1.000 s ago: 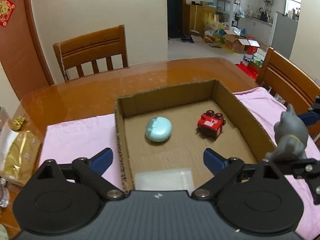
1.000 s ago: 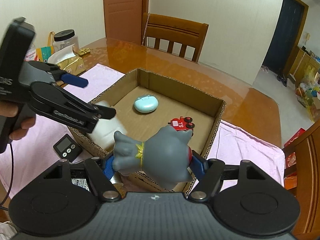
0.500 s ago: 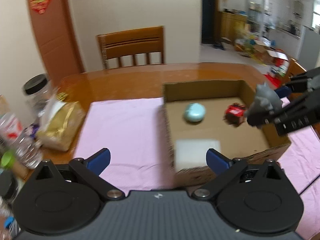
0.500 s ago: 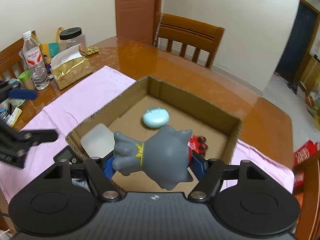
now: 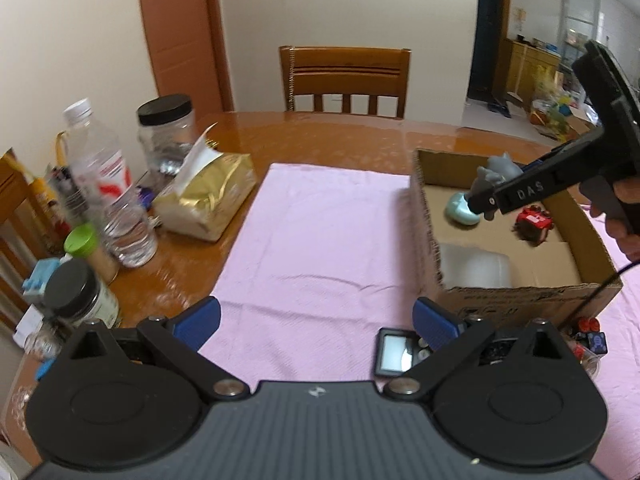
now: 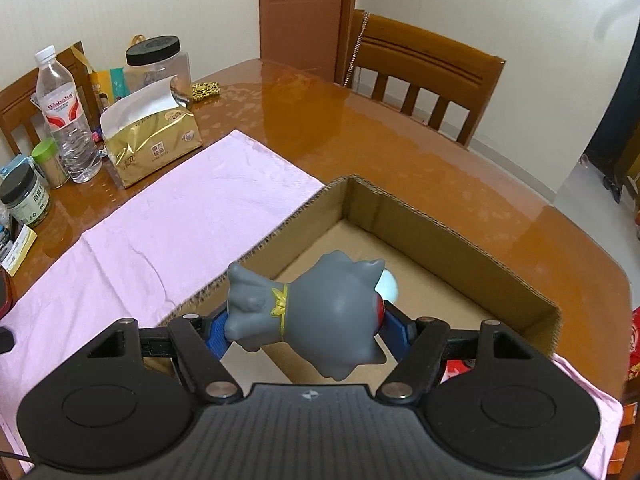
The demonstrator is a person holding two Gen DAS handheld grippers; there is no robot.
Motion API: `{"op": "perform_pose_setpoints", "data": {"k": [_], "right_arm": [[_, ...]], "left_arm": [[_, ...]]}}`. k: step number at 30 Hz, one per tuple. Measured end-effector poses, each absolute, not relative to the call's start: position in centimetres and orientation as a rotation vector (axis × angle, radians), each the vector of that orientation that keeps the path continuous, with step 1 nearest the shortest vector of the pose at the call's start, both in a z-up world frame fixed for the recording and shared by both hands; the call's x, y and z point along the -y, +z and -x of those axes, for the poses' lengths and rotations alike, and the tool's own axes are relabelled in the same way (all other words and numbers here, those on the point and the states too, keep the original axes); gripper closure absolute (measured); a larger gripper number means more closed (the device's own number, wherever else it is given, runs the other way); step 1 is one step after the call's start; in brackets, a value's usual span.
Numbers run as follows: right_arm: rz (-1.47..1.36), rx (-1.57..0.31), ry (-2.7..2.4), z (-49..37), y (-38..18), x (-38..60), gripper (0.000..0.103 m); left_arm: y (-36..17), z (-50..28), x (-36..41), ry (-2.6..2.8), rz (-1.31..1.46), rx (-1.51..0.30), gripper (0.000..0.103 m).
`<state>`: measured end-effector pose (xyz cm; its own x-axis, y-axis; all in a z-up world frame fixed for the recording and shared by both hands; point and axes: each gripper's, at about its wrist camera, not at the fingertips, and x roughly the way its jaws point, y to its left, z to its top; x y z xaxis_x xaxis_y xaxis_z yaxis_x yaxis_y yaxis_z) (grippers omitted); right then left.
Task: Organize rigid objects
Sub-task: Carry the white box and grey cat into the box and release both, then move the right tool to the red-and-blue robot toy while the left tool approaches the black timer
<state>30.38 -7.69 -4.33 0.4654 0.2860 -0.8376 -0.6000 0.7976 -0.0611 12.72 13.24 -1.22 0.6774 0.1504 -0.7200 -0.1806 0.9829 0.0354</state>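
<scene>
Only from the left: red toy car in box; left claw wide, empty; right claw clamping grey figurine.

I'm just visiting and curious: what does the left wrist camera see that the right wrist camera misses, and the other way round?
Only the left wrist view: the red toy, a white case in the box, and a small timer.
Only the right wrist view: a gold ornament.
Both: the cardboard box, grey cat figure, tissue pack and water bottle.

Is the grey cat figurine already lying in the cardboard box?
Not yet. The grey cat figurine hangs above the cardboard box, clamped sideways in the right gripper.
</scene>
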Motion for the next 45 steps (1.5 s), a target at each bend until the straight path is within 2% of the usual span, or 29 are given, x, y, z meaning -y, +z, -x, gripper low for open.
{"op": "perform_pose_setpoints", "data": {"k": [2, 5, 25, 45], "right_arm": [[0.369, -0.939, 0.553, -30.8, -4.6, 7.0, 0.022], [0.367, -0.918, 0.547, -30.9, -4.5, 6.4, 0.0], [0.297, -0.909, 0.504, -25.5, -2.7, 9.6, 0.0], [0.201, -0.971, 0.248, -15.1, -6.2, 15.4, 0.0]], "left_arm": [[-1.4, -12.4, -13.7, 0.201, 0.043, -0.809, 0.001], [-1.6, -12.2, -14.1, 0.207, 0.044, -0.817, 0.001], [-2.3, -11.9, -13.3, 0.151, 0.036, -0.846, 0.001], [-4.8, -10.6, -12.5, 0.082, 0.063, -0.907, 0.001]]}}
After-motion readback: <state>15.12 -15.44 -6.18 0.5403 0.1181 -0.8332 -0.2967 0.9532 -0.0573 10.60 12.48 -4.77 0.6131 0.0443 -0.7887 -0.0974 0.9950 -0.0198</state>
